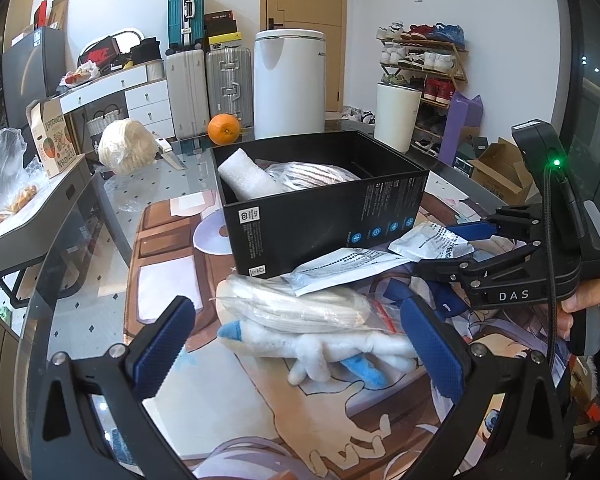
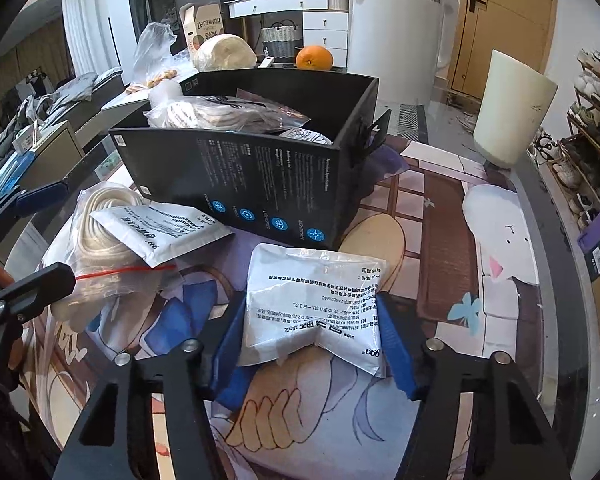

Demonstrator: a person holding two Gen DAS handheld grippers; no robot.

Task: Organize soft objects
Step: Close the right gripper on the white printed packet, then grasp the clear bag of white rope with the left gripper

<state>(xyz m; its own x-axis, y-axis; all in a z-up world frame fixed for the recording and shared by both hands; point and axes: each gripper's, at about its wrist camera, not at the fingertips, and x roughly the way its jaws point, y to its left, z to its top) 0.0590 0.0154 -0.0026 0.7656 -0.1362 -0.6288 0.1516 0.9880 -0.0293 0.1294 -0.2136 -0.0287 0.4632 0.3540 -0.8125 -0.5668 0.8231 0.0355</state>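
My right gripper (image 2: 312,344) is shut on a white printed sachet (image 2: 312,300), which buckles between the blue pads just above the picture mat. In the left wrist view the same gripper (image 1: 460,256) holds that sachet (image 1: 428,240) beside the black box (image 1: 324,216). My left gripper (image 1: 296,344) stands open, its pads on either side of a white and blue plush toy (image 1: 320,350) without pressing it. Behind the toy lie a zip bag of white cord (image 1: 300,304) and a second sachet (image 1: 340,270). The box holds a foam roll (image 1: 246,176) and another bagged cord.
An orange (image 1: 224,129), a wrapped pale round lump (image 1: 126,152) and a white cylinder (image 1: 396,116) stand at the far side of the glass table. A shoe rack (image 1: 424,60) and suitcases line the wall. The table edge curves close on the left.
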